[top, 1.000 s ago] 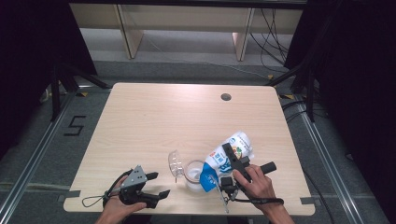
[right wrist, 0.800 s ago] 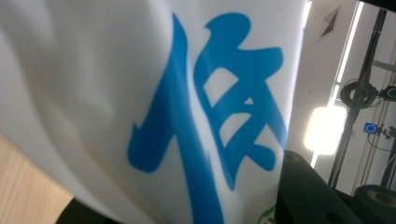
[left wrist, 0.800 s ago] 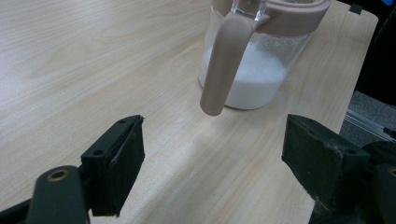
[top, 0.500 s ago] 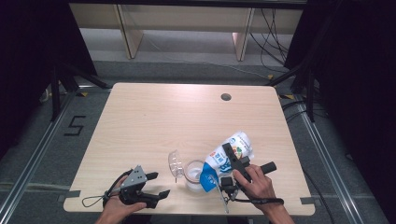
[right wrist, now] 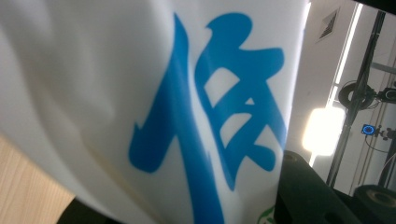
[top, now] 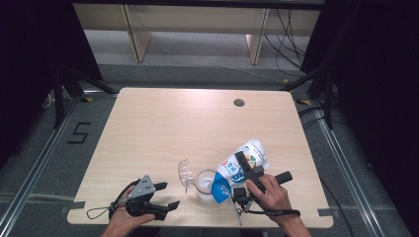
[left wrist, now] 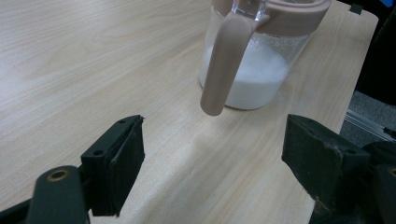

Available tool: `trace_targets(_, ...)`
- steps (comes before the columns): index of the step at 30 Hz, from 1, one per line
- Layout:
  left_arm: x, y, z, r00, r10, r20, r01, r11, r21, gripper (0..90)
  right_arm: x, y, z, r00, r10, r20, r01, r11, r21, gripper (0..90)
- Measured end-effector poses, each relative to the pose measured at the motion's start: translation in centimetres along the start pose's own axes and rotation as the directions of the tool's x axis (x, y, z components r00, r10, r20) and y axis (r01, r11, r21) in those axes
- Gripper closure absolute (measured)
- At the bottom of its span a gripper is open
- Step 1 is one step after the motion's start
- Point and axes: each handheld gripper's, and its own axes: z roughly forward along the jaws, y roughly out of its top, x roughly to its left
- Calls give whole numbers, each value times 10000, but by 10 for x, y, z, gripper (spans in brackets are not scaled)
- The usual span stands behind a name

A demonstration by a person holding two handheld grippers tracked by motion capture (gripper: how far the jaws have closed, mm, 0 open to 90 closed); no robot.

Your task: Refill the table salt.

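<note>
1. The left gripper (top: 165,197) rests on the table (top: 163,128) with its jaws wide apart and nothing between them, apparently parked clear of the pouring.
2. The jar (top: 204,181) stands near the front edge, lid (top: 186,173) flipped open to take the white grains.
3. The right gripper (top: 236,183) clamps the bag (top: 242,163), tilted mouth-down over the jar to pour.

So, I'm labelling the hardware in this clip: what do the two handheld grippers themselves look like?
Both are black. The left gripper carries a grey three-cornered plate on top and trails a thin black cable that loops on the table. Up close, its jaws are chunky black blocks with flat pads and screw holes. The right gripper has a black cylindrical handle and its own black cable. No sleeves are visible.
</note>
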Motion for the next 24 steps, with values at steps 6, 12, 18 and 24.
trace_targets(6, 1, 0, -1, 10000, 54, 65, -55, 9999, 93, 205, 0, 0, 0, 10000, -30, 24, 30, 10000, -21, 757)
trace_targets(12, 1, 0, -1, 9999, 68, 78, -69, 9999, 106, 205, -1, 0, 1, 9998, -202, 9, 202, 9998, -75, 759)
trace_targets(18, 1, 0, -1, 9999, 47, 105, -48, 9999, 88, 205, -3, 0, 1, 9989, -466, -4, 466, 9989, -53, 760)
trace_targets(24, 1, 0, -1, 9999, 61, 107, -62, 9999, 104, 205, -1, 0, 1, 9997, -241, -21, 241, 9997, -43, 761)
